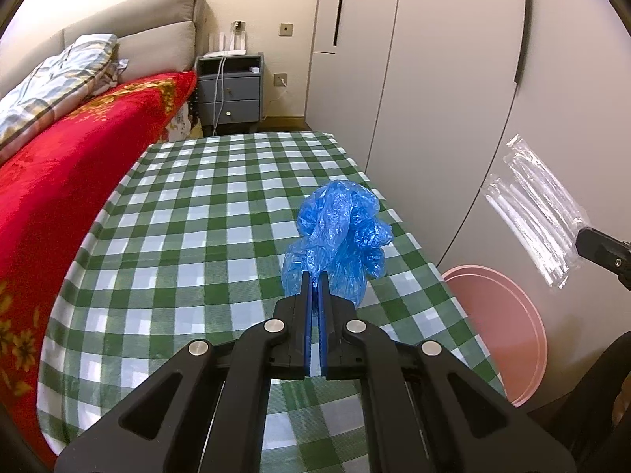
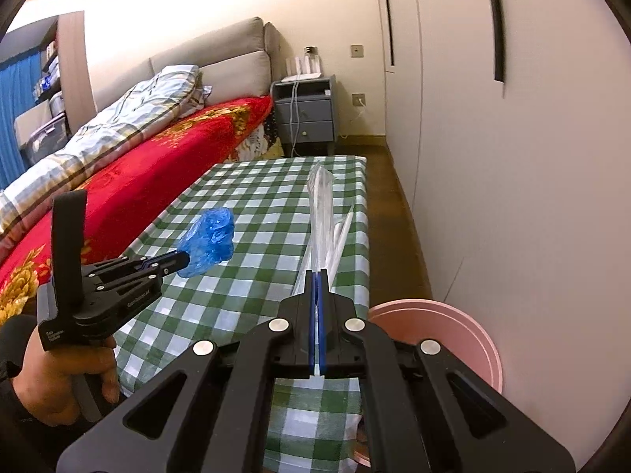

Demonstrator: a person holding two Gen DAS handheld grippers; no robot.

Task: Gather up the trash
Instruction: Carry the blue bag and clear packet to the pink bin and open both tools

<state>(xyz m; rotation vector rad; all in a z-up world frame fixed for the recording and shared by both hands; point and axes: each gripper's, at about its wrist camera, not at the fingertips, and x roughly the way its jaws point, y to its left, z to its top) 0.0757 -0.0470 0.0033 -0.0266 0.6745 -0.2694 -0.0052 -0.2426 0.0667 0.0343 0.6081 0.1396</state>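
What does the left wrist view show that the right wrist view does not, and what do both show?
Only the left wrist view shows the clear plastic packet broadside, hanging in the air against the wardrobe door.

Only the right wrist view shows the hand gripping the left tongs, and a blue curtain beyond the bed.

Both show the crumpled blue plastic pinched in the left tongs, the green checked tablecloth, the pink bin, the red blanket and the grey nightstand.

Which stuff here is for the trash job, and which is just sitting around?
For the job:
blue wrap, in left tool
clear packet, in right tool
pink bin

Just there:
bed
nightstand
wardrobe
checked cloth
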